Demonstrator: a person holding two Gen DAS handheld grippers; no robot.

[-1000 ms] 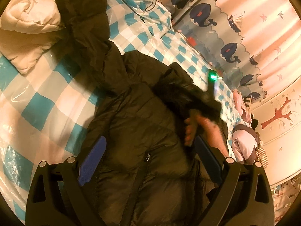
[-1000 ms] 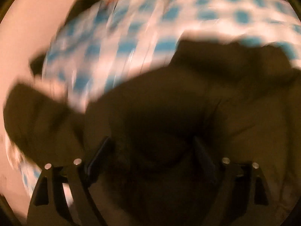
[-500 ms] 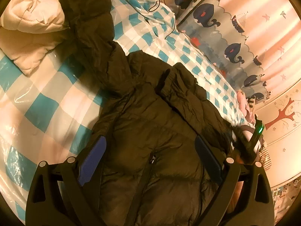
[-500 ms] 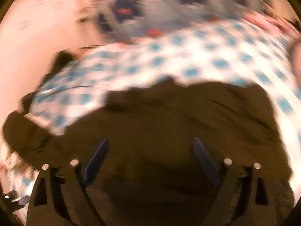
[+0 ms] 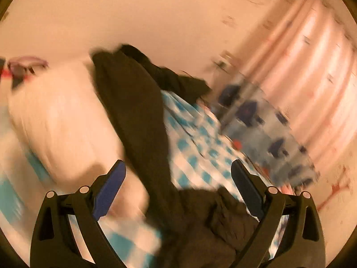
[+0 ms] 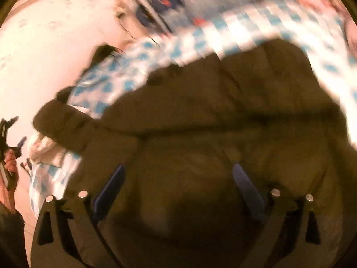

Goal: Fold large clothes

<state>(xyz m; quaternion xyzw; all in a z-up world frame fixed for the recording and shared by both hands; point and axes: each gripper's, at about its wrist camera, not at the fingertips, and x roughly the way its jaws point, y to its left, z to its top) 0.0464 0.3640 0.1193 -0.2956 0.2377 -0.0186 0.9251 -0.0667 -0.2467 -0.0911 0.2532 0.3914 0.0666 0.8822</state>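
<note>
Across the bed (image 6: 241, 29), over its blue-and-white checked cover, my dark puffer jacket (image 6: 223, 116) lies spread, filling most of the right wrist view. My right claw (image 6: 178, 192) hangs just above the jacket's body with its blue fingers (image 6: 109, 189) spread wide and nothing between them; I judge it is placed there to pick a new hold for the next fold, since the padded bulk needs a grip near an edge rather than in the middle. One sleeve (image 6: 64, 125) reaches out to the left side of that view, toward the pale bedding.

My left claw (image 5: 178, 192) is also spread and empty, tilted up so that it looks along the bed toward the wall. From it I see a long dark strip of the jacket (image 5: 138, 120) running away between the fingers, and a crumpled part (image 5: 223, 218) low near the right finger (the blur makes it hard to say whether this is hood or sleeve). A white quilt or pillow (image 5: 60, 120) lies beside the strip on the left.

Both views are smeared, so fine detail is lost. Behind the bed is a plain pinkish wall (image 5: 133, 17), a pink striped curtain (image 5: 316, 71), and a pale panel with dark blue whale shapes (image 5: 256, 120) along the bed's far side. The fold looks barely begun.
</note>
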